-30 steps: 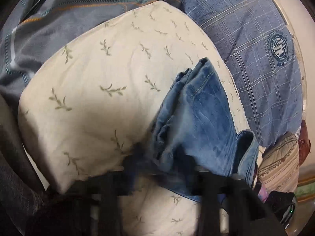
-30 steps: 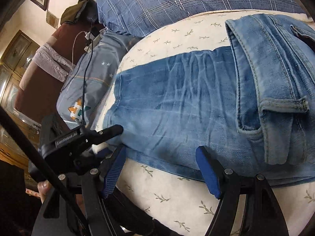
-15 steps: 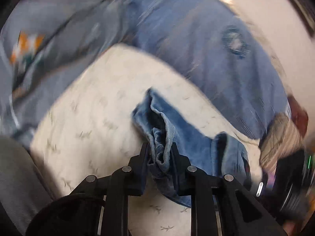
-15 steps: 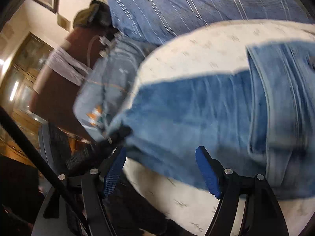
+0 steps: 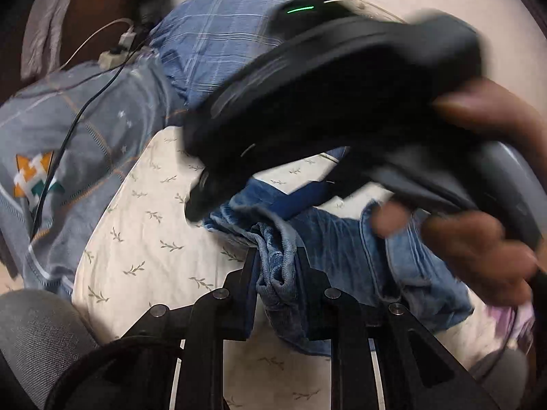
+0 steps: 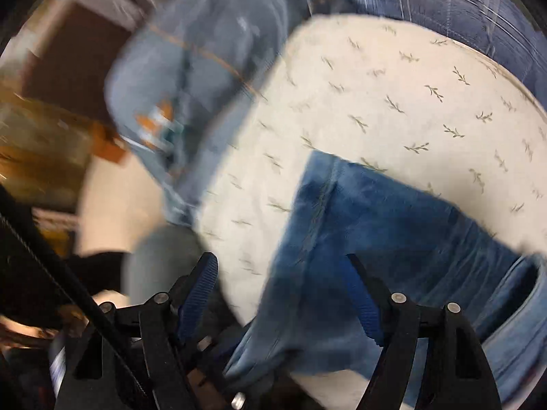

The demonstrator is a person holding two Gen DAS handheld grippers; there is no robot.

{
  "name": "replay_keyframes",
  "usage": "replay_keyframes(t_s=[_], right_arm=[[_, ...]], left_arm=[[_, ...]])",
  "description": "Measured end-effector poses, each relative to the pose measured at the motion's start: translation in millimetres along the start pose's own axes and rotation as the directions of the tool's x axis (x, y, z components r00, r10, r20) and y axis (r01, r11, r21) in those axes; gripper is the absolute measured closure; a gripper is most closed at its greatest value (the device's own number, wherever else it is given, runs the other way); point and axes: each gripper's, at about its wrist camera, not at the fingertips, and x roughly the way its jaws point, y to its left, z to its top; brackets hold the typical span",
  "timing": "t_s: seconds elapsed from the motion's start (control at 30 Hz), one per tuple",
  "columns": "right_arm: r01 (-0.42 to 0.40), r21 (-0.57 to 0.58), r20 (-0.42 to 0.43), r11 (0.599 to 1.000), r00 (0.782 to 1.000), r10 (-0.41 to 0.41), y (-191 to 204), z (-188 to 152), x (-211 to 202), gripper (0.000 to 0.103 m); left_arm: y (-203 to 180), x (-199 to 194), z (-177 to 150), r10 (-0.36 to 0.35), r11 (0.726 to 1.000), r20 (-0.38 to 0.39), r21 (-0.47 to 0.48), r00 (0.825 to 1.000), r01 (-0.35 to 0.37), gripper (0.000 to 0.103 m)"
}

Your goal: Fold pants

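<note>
Left tongs [image 5: 277, 266] sit low centre of the frame, clamped on a bunched edge of the jeans [image 5: 342, 249]; right tongs [image 6: 280, 294] stand wide apart at the bottom, denim [image 6: 393, 239] lying between their fingers; the jeans lie on a leaf-print pillow [image 5: 147, 232]; a grey blanket [image 5: 85, 130] lies upper left.
</note>
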Motion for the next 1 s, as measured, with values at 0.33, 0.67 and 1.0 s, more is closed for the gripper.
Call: replay_keyframes(t_s=[0.33,0.67,1.0], right_arm=[[0.089,-0.007,-0.022,0.996,0.996,-0.089,-10.5,-10.3,-1.0,0.034],[0.241,-0.039,0.008,0.970,0.970,-0.241,-11.4,-17.7,-7.2,0.087],[-0.087,0.126,0.495,0.988,0.869,0.014,-77.3,-99.9,-130.5,0.088]], left_arm=[[-20.8,-2.5,-6.5,-0.009,0.994,-0.007,0.106,1.000,0.010,0.086],[-15.9,-3.5,-6.6,-0.039,0.993,-0.010,0.114,0.999,0.040,0.086],[-74.3,-40.9,22.5,-0.200,0.952,0.085,0.251,0.976,0.173,0.086]])
